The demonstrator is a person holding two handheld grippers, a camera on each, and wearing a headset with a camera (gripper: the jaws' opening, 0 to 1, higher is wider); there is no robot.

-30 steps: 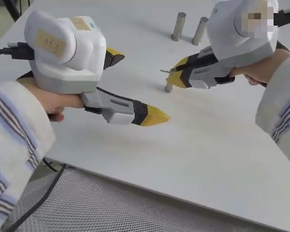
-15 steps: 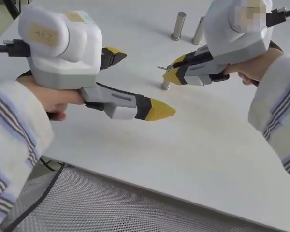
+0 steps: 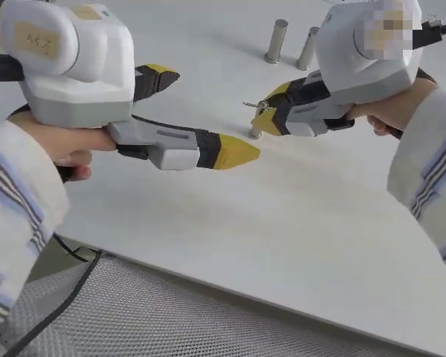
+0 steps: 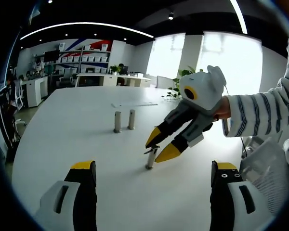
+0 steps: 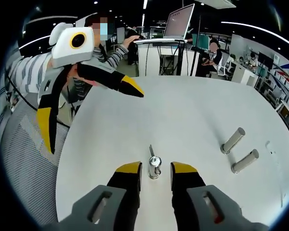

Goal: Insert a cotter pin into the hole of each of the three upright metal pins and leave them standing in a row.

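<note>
The silver, cylindrical near metal pin (image 5: 154, 171) stands upright on the white tabletop (image 3: 282, 223). A thin wire cotter pin (image 5: 151, 151) looks to pass through its top, with the loop on one side and the stem poking out the other. My right gripper (image 3: 262, 113) sits over it with its yellow-tipped jaws apart, one on each side of the pin and, as far as I can tell, not pressing on it. My left gripper (image 3: 206, 111) hovers just to the side, jaws wide apart and holding nothing.

I judge this pin's insertion as good as done. The two far metal pins (image 3: 276, 41) stand upright side by side, well apart from the near one. I cannot tell at this size whether they carry cotters. If they do, only the row is left. I would close the right jaws on the pin's body below the cotter, keep it vertical, and set it in line beside the pair without snagging the wire.

Room is generous. Bare tabletop lies between the near pin and the pair. All three stand well in from the near edge, beyond which a grey mesh chair (image 3: 171, 320) shows. The closest obstacle is my left gripper's lower jaw tip, near the pin's base.
</note>
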